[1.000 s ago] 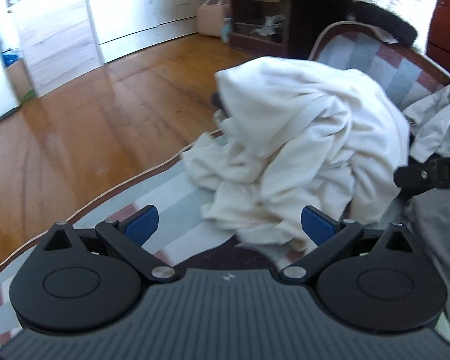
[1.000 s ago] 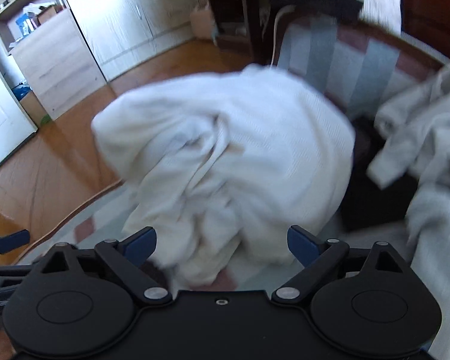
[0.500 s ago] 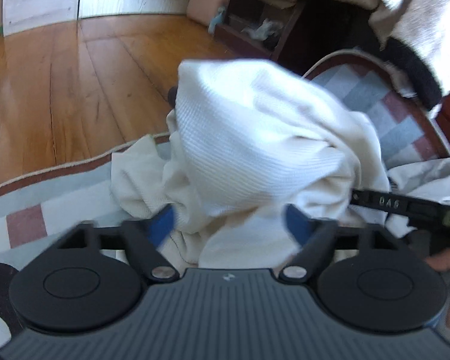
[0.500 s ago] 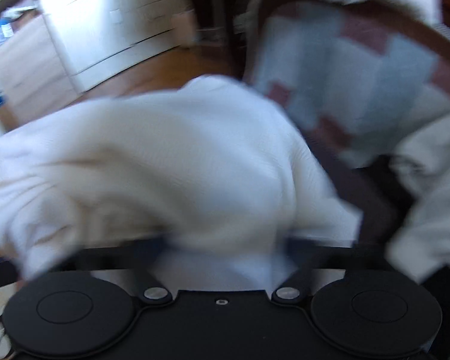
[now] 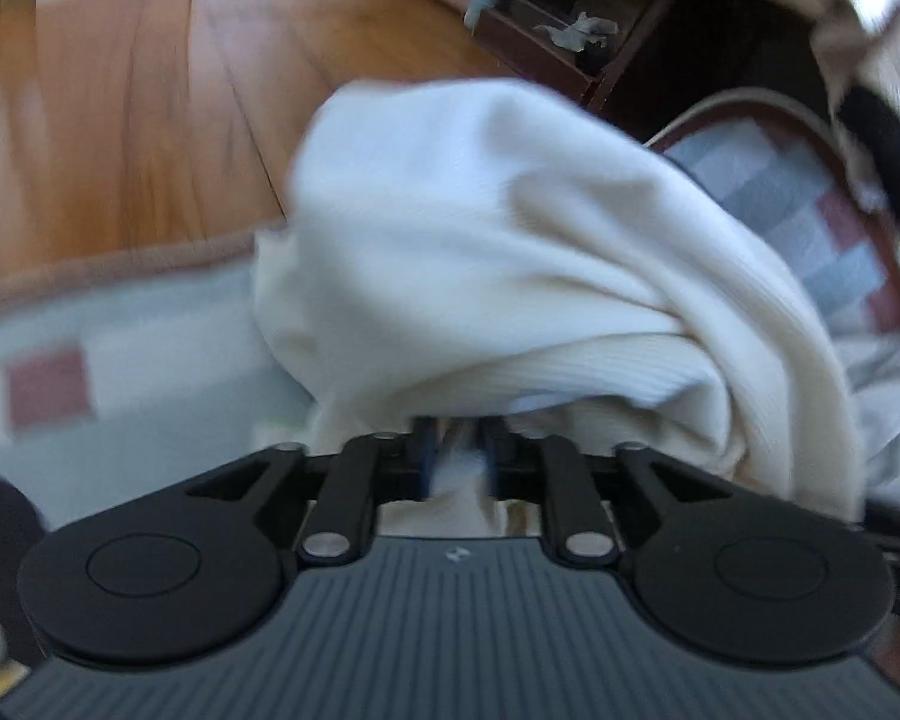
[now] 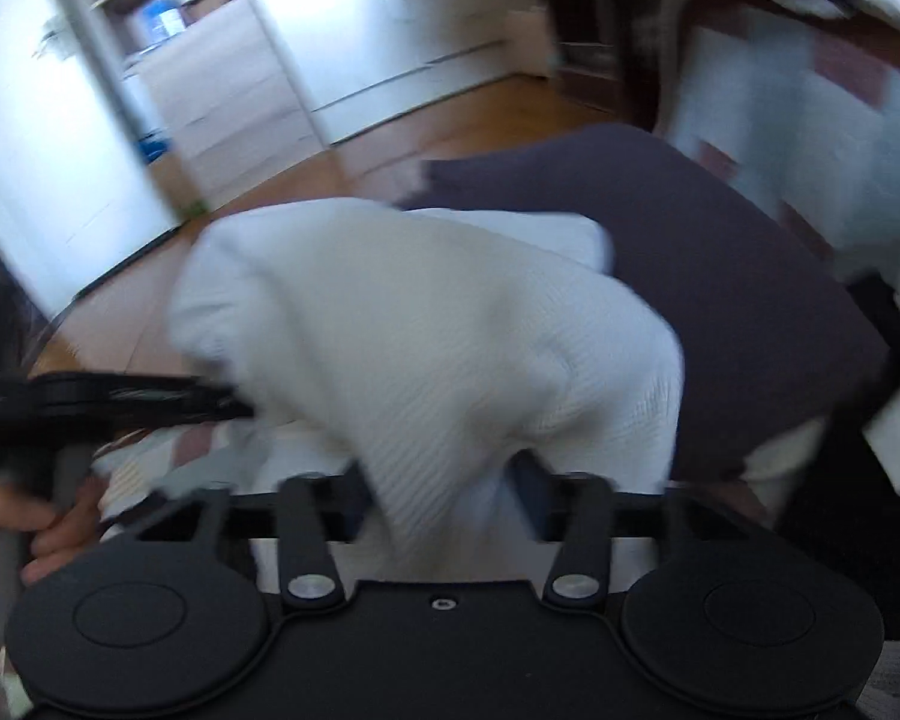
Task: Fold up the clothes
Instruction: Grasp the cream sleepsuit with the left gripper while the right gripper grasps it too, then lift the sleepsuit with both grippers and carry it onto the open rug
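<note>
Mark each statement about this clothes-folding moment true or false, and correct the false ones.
1. The left tongs are shut on the cream garment. True.
2. The right tongs hang open with nothing between them. False: they grip the same cream cloth.
3. The floor beyond the rug is wooden. True.
4. The cream garment lies folded flat. False: it hangs bunched from the tongs.
5. A dark grey cloth lies behind the garment. True.

A garment (image 5: 486,228) lies on the rug (image 5: 150,348), wooden floor (image 5: 120,120) behind, shelf (image 5: 570,30) beyond.
</note>
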### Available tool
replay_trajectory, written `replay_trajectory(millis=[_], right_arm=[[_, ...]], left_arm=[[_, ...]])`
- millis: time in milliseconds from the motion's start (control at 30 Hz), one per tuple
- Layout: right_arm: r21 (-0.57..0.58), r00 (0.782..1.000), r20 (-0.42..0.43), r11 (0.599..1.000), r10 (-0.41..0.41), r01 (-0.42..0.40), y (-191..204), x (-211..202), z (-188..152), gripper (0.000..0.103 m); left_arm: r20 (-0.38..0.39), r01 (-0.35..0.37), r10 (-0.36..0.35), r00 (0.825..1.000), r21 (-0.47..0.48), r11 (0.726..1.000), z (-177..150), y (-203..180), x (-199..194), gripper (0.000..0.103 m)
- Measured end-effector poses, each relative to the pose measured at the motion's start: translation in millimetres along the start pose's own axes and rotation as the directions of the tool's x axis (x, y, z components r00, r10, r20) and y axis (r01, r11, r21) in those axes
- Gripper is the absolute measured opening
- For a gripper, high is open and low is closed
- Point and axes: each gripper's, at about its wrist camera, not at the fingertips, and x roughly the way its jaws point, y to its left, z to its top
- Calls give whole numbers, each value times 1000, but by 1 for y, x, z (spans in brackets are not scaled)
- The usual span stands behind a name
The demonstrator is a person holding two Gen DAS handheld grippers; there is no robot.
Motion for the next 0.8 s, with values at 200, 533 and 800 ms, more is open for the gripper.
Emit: replay_trajectory(millis=[200, 533, 800], right_arm=[[181, 995, -75, 982, 63, -49, -8, 53, -9, 70], [179, 955, -66, 945, 290, -275, 43, 36, -18, 29], [76, 875, -200, 897, 442, -435, 135, 47, -34, 22]], left_arm=[[-89, 72, -78, 993, -64, 995, -9, 2, 20, 22], [-120, 87, -88, 989, -10, 996, -24, -6, -41, 7], [-83, -58, 56, 995, -21, 998, -32, 25, -134, 5]])
